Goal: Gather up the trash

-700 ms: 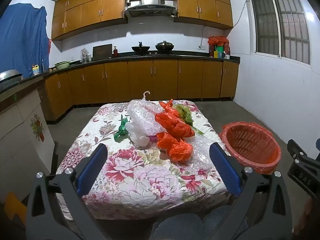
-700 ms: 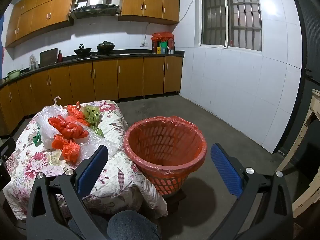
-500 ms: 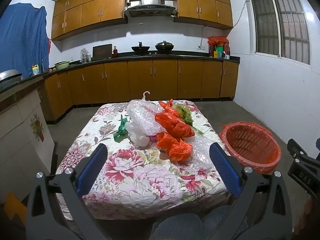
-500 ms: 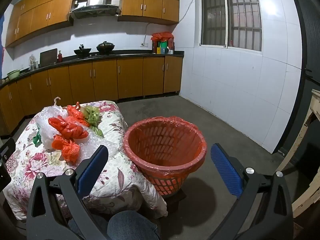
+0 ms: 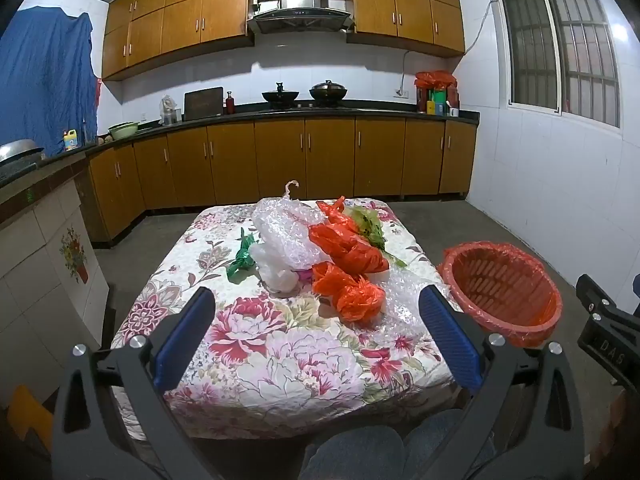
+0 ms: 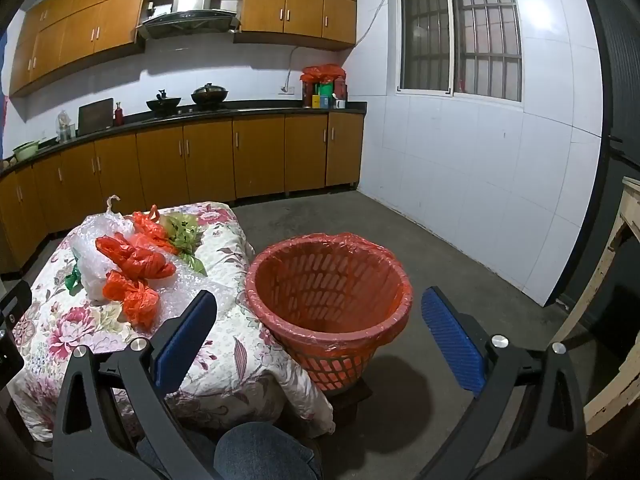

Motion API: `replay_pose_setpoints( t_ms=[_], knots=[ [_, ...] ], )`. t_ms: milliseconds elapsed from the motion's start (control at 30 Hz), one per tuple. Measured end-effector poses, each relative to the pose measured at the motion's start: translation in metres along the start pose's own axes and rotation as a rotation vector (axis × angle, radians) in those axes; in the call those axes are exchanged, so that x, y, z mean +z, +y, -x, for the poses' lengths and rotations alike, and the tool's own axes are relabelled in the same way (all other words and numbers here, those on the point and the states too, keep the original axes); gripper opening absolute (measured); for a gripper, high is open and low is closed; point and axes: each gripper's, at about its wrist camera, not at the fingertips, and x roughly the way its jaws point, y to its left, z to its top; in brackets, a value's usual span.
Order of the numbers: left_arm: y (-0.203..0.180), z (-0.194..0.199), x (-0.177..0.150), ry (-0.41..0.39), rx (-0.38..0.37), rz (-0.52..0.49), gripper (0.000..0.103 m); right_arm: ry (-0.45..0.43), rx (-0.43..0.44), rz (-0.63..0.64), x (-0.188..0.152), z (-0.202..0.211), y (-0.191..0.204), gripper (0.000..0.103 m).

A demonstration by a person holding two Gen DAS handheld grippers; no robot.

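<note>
A heap of trash lies on the flowered tablecloth (image 5: 280, 360): orange plastic bags (image 5: 346, 250) (image 6: 134, 258), clear bubble wrap (image 5: 286, 232), a white bag (image 5: 274, 266), a green scrap (image 5: 242, 258) and a green-patterned bag (image 5: 370, 224). An orange basket lined with an orange bag (image 5: 504, 286) (image 6: 330, 288) stands on the floor just right of the table. My left gripper (image 5: 316, 302) hangs open over the table's near edge, short of the heap. My right gripper (image 6: 320, 304) is open in front of the basket. Nothing is between either pair of fingers.
Wooden kitchen cabinets (image 5: 304, 160) with a dark counter line the back and left walls. A white tiled wall (image 6: 480, 180) and window are on the right. A pale wooden frame (image 6: 616, 280) stands at the far right. The person's knees (image 6: 260, 456) are below the grippers.
</note>
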Motion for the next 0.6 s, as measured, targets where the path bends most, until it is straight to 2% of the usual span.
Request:
replay_pose_setpoints(
  t_ms=[600],
  knots=[
    [-0.0001,-0.0001,0.0,0.004,0.0,0.0,0.099,0.001,0.001,-0.001,-0.0013,-0.001,-0.0006,0.101]
  ],
)
